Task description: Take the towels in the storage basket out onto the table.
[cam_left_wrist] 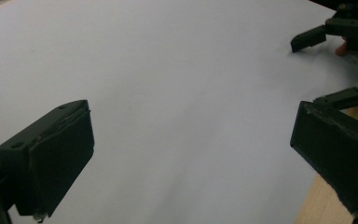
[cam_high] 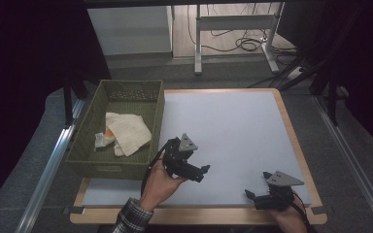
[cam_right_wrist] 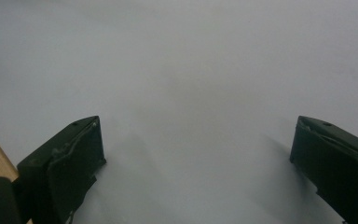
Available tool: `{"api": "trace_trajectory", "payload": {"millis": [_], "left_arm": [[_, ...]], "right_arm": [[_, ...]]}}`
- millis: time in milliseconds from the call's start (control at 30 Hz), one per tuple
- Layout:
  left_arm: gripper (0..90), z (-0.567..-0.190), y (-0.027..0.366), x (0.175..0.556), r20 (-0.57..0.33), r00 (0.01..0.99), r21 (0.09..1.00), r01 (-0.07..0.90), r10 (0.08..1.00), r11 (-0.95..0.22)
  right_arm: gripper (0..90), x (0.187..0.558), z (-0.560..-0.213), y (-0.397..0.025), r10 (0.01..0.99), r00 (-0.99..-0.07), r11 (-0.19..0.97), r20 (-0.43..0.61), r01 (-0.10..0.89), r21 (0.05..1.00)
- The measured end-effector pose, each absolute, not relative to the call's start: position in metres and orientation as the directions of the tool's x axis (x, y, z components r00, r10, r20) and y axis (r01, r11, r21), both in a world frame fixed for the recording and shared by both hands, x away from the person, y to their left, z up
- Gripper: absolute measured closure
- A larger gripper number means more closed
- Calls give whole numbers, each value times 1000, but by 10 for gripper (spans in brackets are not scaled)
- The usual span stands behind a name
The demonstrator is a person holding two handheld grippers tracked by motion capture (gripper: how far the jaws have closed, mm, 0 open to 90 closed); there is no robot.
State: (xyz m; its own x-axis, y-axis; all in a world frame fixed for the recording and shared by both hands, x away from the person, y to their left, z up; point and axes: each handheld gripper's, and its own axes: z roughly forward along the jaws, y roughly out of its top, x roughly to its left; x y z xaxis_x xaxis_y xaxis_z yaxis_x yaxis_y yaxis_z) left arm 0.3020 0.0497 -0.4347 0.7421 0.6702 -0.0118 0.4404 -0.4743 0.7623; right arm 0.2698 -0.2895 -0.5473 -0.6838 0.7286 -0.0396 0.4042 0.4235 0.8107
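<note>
Both grippers are empty, over the white sheet [cam_high: 233, 141] that covers the table.

Left gripper [cam_high: 200, 173]: held above the sheet just right of the basket [cam_high: 158, 104], tilted, tips pointing right toward the table's middle. Its own view shows the two jaws spread wide with bare sheet between them; nothing is gripped. The right gripper shows at the top right corner of that view.

Right gripper [cam_high: 258, 185]: low at the near right edge of the sheet, close to the wooden rim [cam_high: 301, 145], tips pointing left. Its own view shows the jaws wide apart with plain sheet between them; nothing is held.

Cloth [cam_high: 126, 133]: a cream, ribbed piece, crumpled in the basket's middle and lying against its right wall. An orange patch [cam_high: 108, 131] peeks out at its left edge; whether that is part of the cloth or a second item cannot be told. The cloth is well apart from the right gripper and nearer the left one, with the basket wall between.

Judgement: the cloth lies inside the basket, both grippers stand clear of it and gaping, and the sheet bears nothing else. This reads either as a drop-off finished or as a pick not yet begun. The left gripper is the better placed for a reach over the wall.
</note>
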Motion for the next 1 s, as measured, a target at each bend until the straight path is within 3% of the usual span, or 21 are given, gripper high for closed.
{"api": "trace_trajectory", "payload": {"millis": [1000], "left_arm": [[8,-395,128,365,41,614,712,536,788,-455]], "right_arm": [[25,270,-547,-290,729,-684,423,-40,404,811]]}}
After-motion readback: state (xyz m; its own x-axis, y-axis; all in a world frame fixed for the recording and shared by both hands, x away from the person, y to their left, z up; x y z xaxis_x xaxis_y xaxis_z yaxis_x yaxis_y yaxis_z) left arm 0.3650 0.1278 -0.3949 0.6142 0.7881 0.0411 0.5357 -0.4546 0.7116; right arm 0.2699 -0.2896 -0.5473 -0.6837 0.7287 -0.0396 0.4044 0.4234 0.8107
